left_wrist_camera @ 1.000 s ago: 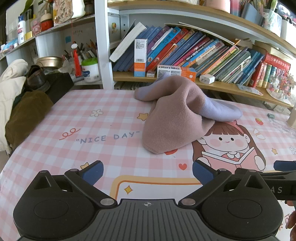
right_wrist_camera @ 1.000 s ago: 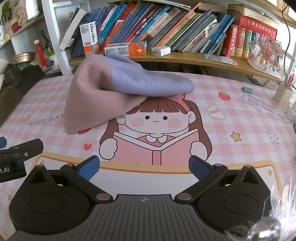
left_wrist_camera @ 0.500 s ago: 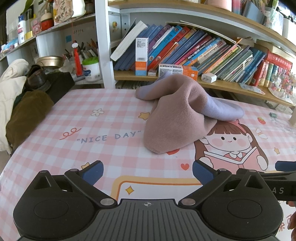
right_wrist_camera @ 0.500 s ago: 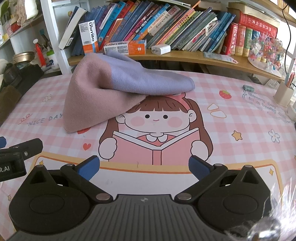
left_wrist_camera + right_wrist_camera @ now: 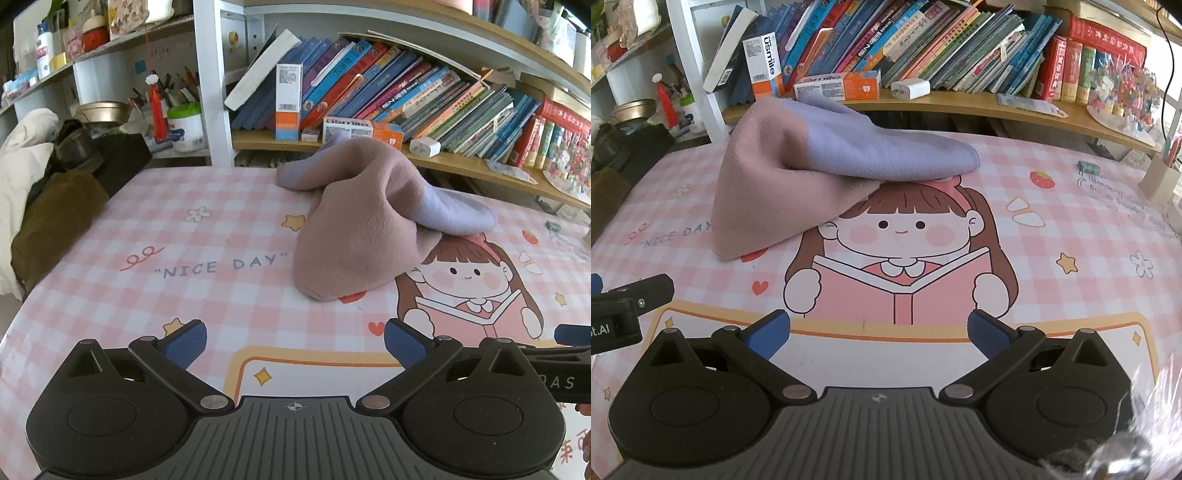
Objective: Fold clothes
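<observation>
A crumpled pink and lilac fleece garment lies heaped on the pink checked table, its pink end toward me and the lilac part trailing right. In the right wrist view the same garment sits at the far left above the cartoon girl print. My left gripper hovers open well short of the heap, nothing between its blue fingertips. My right gripper is open too, over the printed book, apart from the cloth. The right gripper's side shows at the edge of the left wrist view.
Behind the table runs a bookshelf with leaning books, a toothpaste box and a white charger. Jackets and a bag pile at the left edge. A pen holder stands far right. The table is bare left of the garment.
Both grippers have drifted slightly toward the garment, which looks a little nearer and lower in view. The garment itself has not moved; both stay open.
</observation>
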Available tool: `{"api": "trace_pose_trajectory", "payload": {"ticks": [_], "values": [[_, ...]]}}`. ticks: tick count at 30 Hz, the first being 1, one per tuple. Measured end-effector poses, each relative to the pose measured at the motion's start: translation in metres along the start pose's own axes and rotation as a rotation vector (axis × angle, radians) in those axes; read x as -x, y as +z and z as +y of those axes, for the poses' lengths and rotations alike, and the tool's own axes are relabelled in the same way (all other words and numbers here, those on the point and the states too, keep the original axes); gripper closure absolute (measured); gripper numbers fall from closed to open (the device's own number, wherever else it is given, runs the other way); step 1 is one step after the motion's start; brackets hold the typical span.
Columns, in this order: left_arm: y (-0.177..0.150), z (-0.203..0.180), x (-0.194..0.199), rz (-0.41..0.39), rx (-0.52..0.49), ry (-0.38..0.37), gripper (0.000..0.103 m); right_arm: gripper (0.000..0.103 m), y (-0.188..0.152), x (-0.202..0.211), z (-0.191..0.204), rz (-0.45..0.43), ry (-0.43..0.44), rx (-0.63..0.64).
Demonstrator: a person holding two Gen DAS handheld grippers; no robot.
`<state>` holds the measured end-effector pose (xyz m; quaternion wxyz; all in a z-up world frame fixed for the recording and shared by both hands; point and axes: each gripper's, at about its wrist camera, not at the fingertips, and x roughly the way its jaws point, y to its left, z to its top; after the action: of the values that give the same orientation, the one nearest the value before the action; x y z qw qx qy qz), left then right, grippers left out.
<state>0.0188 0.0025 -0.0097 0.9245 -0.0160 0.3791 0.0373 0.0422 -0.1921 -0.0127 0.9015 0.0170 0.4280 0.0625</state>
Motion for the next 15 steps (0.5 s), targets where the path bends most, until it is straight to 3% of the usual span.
{"api": "trace_pose_trajectory", "payload": {"ticks": [15], "values": [[-0.002, -0.011, 0.000, -0.008, -0.043, -0.043, 0.000, 0.000, -0.001, -0.005, -0.004, 0.023, 0.051, -0.026]]}}
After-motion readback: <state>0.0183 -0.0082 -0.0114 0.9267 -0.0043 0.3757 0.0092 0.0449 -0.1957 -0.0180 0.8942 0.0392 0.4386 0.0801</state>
